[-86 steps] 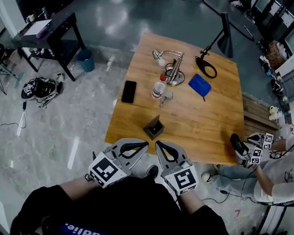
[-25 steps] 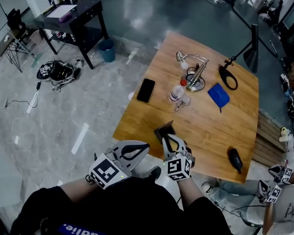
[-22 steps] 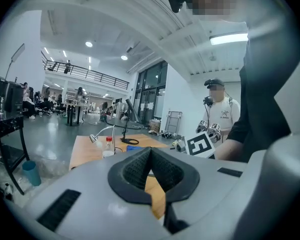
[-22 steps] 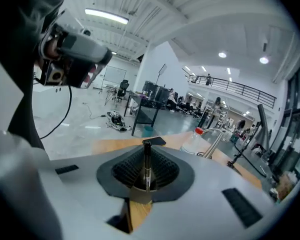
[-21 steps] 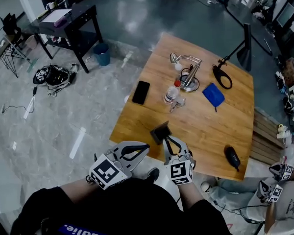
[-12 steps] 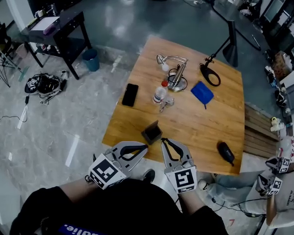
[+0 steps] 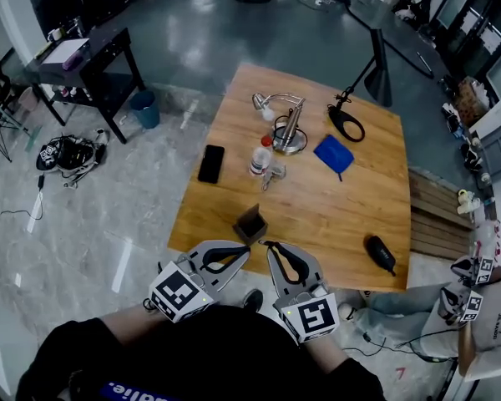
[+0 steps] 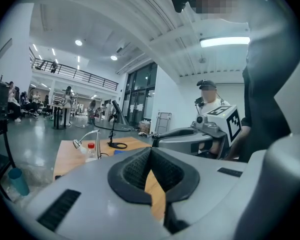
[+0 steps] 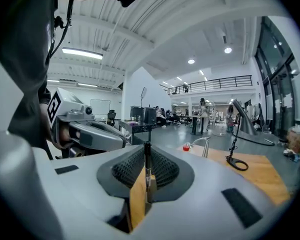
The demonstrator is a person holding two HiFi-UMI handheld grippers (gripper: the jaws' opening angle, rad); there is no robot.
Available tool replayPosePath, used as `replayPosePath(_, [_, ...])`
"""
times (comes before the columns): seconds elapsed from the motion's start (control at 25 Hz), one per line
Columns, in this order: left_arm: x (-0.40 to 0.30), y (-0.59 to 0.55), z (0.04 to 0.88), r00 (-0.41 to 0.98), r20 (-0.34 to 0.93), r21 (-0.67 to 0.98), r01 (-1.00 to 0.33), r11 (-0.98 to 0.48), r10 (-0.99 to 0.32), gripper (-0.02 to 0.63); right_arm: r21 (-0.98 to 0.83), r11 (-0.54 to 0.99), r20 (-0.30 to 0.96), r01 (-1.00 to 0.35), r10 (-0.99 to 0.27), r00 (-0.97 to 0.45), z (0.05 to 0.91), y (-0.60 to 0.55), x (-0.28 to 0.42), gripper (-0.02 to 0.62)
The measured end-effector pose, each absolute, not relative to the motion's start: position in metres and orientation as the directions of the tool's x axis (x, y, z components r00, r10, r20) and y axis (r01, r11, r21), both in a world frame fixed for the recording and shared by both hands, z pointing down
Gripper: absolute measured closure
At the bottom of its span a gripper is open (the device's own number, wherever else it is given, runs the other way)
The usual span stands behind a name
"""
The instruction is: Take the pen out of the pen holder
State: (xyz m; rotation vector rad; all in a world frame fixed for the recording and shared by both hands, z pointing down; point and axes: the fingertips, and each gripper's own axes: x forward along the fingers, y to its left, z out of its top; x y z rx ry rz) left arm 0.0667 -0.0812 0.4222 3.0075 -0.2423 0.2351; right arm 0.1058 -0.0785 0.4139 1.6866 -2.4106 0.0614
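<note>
The pen holder, a small dark square box, stands near the front edge of the wooden table. My right gripper hovers just in front of it, near the table's edge. In the right gripper view its jaws are shut on a thin black pen, which stands upright between the pads. My left gripper is beside it to the left, and its pads meet with nothing between them.
On the table lie a black phone, a red-capped bottle, a silver desk lamp, a blue pad, a black ring stand and a black object. Another person holding grippers sits at the right.
My right gripper was reaching into the pen holder a second ago. It has since drawn back toward me with the pen in its jaws. The left gripper has stayed put.
</note>
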Motion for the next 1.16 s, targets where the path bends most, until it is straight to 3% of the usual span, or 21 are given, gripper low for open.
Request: replayPosePath(1.16, [0.0671, -0.0791, 0.4262, 0.971, 0.167, 0.104, -0.187, -0.977, -0.168, 0.597, 0.069, 0.351, 0.169, -0.934, -0.927, -0.335, 0.4155, -0.0816, 0.1066, 0.552])
